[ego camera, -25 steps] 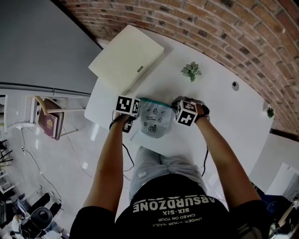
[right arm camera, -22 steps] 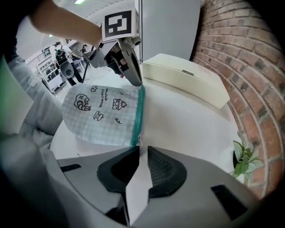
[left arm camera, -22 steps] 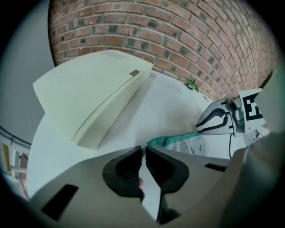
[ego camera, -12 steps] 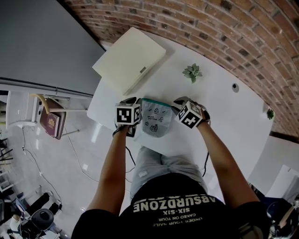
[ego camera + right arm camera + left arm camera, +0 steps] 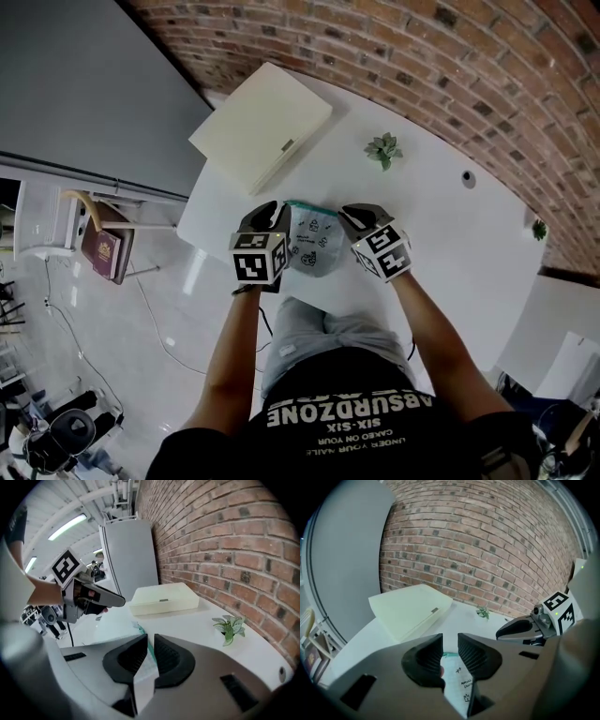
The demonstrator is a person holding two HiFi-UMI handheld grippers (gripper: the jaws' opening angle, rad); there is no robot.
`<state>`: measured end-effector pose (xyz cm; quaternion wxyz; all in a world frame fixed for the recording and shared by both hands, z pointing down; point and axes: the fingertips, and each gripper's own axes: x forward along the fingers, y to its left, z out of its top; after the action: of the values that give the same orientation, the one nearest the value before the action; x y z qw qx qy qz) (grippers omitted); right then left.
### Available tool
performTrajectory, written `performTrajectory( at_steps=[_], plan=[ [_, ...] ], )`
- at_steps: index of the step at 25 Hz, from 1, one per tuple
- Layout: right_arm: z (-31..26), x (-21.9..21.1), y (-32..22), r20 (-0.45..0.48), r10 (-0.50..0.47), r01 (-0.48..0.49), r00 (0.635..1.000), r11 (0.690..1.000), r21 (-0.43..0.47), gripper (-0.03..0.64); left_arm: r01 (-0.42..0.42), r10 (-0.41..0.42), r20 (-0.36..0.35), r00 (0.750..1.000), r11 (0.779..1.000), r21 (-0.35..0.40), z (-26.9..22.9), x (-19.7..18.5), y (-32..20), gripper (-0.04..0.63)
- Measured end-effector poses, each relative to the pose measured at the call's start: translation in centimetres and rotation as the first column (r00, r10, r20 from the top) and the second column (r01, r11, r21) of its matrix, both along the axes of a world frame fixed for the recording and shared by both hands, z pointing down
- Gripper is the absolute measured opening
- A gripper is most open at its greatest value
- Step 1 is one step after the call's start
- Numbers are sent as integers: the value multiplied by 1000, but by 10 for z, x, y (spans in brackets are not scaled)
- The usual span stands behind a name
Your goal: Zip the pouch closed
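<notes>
Over the white desk [image 5: 441, 225], in the head view, the soft white fabric pouch [image 5: 314, 246] with small dark doodles lies flat near the person's edge. The black left gripper [image 5: 266, 212] and black right gripper [image 5: 352, 214] hang just above its two sides, touching nothing, and a flat cream box [image 5: 262, 131] and a small green plant [image 5: 382, 148] sit farther back. White print on the person's black T-shirt [image 5: 356, 427] reads "ABSURDZONE" and "SIX-SIX"; the smaller lines are too fine to read, and the gripper cubes carry only square markers. From the left gripper view, the jaws stand moderately apart, having just been opening. The pouch shows through the gap below them, unpressed, with its teal zip [image 5: 449, 655] at the far end and a tiny crown and unreadable words on the cloth. From the right gripper view, the jaws have just been narrowing to a slim gap, and pouch and zip are seen through it, not pinched. Neither gripper holds anything, so I judge the zipping either finished or awaiting a fresh hold; whether the zip is fully shut cannot be told. If it is not, one gripper must pin the pouch's end while the other draws the pull along.
</notes>
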<state>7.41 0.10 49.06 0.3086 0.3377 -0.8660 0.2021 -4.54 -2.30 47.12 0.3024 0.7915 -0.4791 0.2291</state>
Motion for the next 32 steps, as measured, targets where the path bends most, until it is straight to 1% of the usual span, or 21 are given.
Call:
performTrajectory(
  at_steps=[3, 6, 9, 12, 16, 18, 23, 29, 32],
  plan=[
    [-22, -5, 7, 80, 57, -60, 995, 998, 34, 17, 11, -10, -23, 1000, 999, 51, -19, 3, 6, 81],
    [-41, -8, 13, 138, 98, -106, 986, 993, 57, 0, 19, -16, -37, 999, 996, 86, -34, 5, 14, 81],
    [-59, -11, 19, 193, 109, -124, 975, 990, 68, -2, 13, -8, -43, 999, 993, 114, -47, 8, 22, 80],
    [-75, -15, 24, 229, 100, -123, 968, 989, 86, -2, -24, 28, -30, 999, 990, 140, -57, 11, 29, 74],
    [-92, -20, 30, 252, 83, -116, 964, 987, 116, -2, -74, 76, -3, 997, 980, 187, -76, 16, 34, 34],
    [-99, -23, 32, 261, 79, -115, 962, 985, 126, -2, -94, 95, 3, 995, 976, 197, -82, 20, 38, 21],
    [-111, -30, 39, 271, 59, -100, 961, 985, 144, -2, -112, 115, 0, 993, 970, 214, -93, 28, 45, 6],
    [-116, -33, 47, 270, 52, -93, 962, 985, 143, -2, -118, 126, -25, 992, 969, 217, -100, 32, 54, 6],
    [-115, -33, 50, 267, 49, -89, 962, 986, 141, -2, -122, 136, -52, 989, 970, 210, -100, 36, 58, 6]
  ],
)
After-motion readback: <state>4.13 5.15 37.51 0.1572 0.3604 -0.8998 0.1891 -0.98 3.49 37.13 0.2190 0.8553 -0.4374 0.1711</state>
